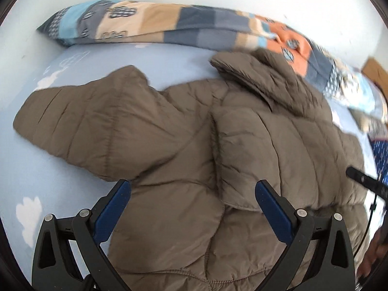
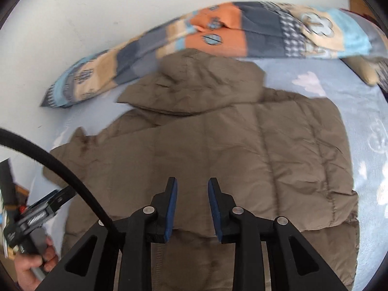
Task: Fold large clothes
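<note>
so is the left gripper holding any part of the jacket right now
No, the left gripper hangs wide open over the brown jacket, with nothing pinched between its blue pads.

You have one brown puffer jacket (image 1: 184, 131) on the bed, one patchwork-print pillow (image 1: 169, 26) along the wall, and one pale blue sheet (image 1: 36, 169) with white clouds. You hold two grippers: the left gripper (image 1: 194, 194) and the right gripper (image 2: 192, 194).
</note>
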